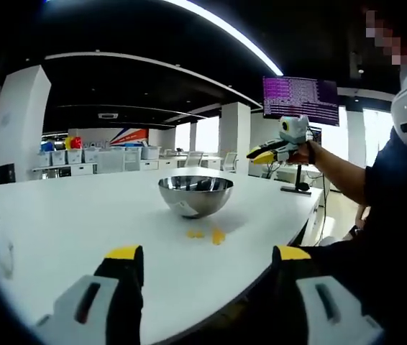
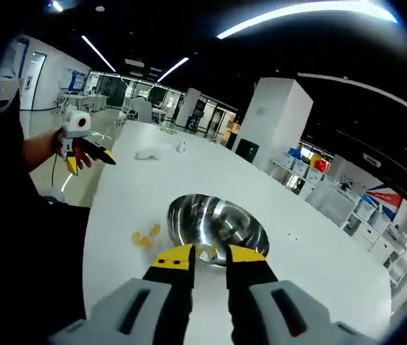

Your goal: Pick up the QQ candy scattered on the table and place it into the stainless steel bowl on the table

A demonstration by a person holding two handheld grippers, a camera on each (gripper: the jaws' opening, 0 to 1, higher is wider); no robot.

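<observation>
The left gripper (image 1: 207,260) hangs back from the stainless steel bowl (image 1: 195,194), jaws spread wide with nothing between them, low over the near edge of the white counter (image 1: 81,215); from there it looks set to drop onto the QQ candy (image 1: 216,235), a small yellow cluster lying on the counter just in front of the bowl. The right gripper (image 2: 209,256) is poised above the bowl's rim, jaws drawn close with a narrow gap; a small yellowish piece shows between the tips, though whether it is gripped or lies in the bowl cannot be told. Held there, any release would likely fall inside the bowl
</observation>
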